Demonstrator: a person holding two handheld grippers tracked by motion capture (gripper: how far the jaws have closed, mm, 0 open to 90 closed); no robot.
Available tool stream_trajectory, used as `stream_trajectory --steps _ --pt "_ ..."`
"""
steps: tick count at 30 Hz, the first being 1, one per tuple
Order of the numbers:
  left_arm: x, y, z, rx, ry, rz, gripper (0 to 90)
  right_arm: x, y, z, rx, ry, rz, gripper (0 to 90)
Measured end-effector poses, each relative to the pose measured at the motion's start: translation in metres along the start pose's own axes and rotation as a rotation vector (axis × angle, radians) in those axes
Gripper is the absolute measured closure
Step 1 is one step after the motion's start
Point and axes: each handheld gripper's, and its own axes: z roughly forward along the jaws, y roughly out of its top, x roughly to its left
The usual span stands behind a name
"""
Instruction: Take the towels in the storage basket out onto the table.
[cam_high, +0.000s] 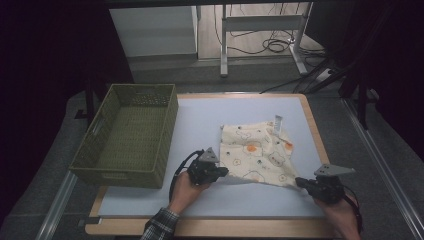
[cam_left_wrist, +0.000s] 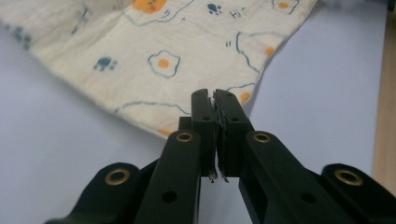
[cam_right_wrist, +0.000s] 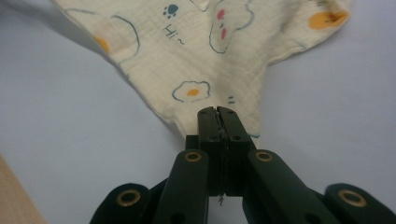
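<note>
A pale desk (cam_high: 200, 125) stands over grey floor. A green basket (cam_high: 131, 131) at its left edge holds nothing. Both the left gripper (cam_high: 226, 173) and right gripper (cam_high: 299, 181) are clamped on the printed cloth (cam_high: 257, 152), near the desk's front right.

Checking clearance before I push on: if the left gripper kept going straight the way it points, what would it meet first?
The cloth. The left gripper, jaws shut, already has its tips at the cloth's near edge, apparently pinching it, so any further push goes straight into the fabric.

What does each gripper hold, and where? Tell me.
Left gripper and right gripper each pinch a near corner of the cloth.
</note>
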Motion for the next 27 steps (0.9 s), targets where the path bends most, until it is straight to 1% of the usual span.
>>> stream_trajectory --steps 2,3,4,6,7,8,9,10,12,13,14,15,17,18,19,20,21,23,24,25,26,27 --pt "-0.001 -0.010 -0.007 0.004 0.003 -0.006 87.6 0.008 -0.003 0.001 0.004 0.018 -0.006 89.1" --pt "-0.001 -0.019 -0.014 0.000 0.004 -0.019 87.6 0.010 -0.004 0.000 0.007 0.022 -0.009 89.1" --pt "-0.001 -0.019 -0.014 0.000 0.004 -0.019 87.5 0.012 -0.005 0.000 0.007 0.029 -0.007 89.1" --pt "-0.002 -0.028 -0.019 -0.007 -0.006 -0.036 87.5 0.014 -0.006 0.000 0.008 0.033 -0.010 89.1" --pt "-0.004 -0.035 -0.022 -0.015 -0.017 -0.050 87.5 0.018 -0.008 -0.002 0.009 0.040 -0.016 89.1" --pt "-0.005 -0.039 -0.024 -0.010 -0.017 -0.045 87.4 0.020 -0.009 -0.003 0.011 0.045 -0.018 89.1" --pt "-0.005 -0.039 -0.024 -0.010 -0.017 -0.045 87.3 0.020 -0.009 -0.003 0.011 0.045 -0.018 89.1" --pt "-0.009 -0.045 -0.026 -0.008 -0.017 -0.047 87.2 0.024 -0.012 -0.006 0.010 0.049 -0.022 89.1" --pt "-0.013 -0.051 -0.027 -0.002 -0.015 -0.050 87.2 0.027 -0.015 -0.009 0.010 0.055 -0.019 89.1" --pt "-0.013 -0.051 -0.027 -0.002 -0.015 -0.050 87.2 0.027 -0.015 -0.009 0.010 0.055 -0.019 89.1" --pt "-0.016 -0.054 -0.028 0.006 -0.014 -0.045 87.2 0.029 -0.016 -0.010 0.012 0.058 -0.018 89.1" --pt "-0.021 -0.060 -0.029 0.010 -0.017 -0.047 87.2 0.033 -0.020 -0.012 0.020 0.064 -0.022 89.1" --pt "-0.023 -0.062 -0.030 0.014 -0.015 -0.045 85.0 0.035 -0.022 -0.012 0.021 0.071 -0.024 88.5" --pt "-0.024 -0.063 -0.032 -0.009 -0.004 -0.044 79.4 0.037 -0.024 -0.015 0.019 0.073 -0.026 84.6" --pt "-0.024 -0.063 -0.032 -0.009 -0.004 -0.044 68.4 0.037 -0.024 -0.015 0.019 0.073 -0.026 84.6" --pt "-0.022 -0.060 -0.034 -0.035 0.029 -0.053 61.7 0.036 -0.020 -0.017 0.008 0.060 -0.027 82.7" --pt "-0.022 -0.060 -0.034 -0.035 0.029 -0.053 57.1 0.035 -0.017 -0.017 -0.004 0.057 -0.022 82.6" --pt "-0.018 -0.055 -0.034 -0.057 0.070 -0.066 44.8 0.030 -0.007 -0.016 -0.027 0.065 -0.013 83.1" --pt "-0.013 -0.051 -0.030 -0.069 0.086 -0.081 42.3 0.027 -0.001 -0.013 -0.037 0.066 -0.013 83.2" --pt "-0.011 -0.049 -0.026 -0.070 0.098 -0.083 39.2 0.025 0.005 -0.009 -0.039 0.059 -0.021 83.9" --pt "-0.011 -0.049 -0.026 -0.070 0.098 -0.083 35.7 0.022 0.011 -0.003 -0.040 0.051 -0.031 84.7" --pt "-0.009 -0.047 -0.022 -0.065 0.117 -0.078 35.7 0.022 0.011 -0.003 -0.040 0.051 -0.031 84.7"
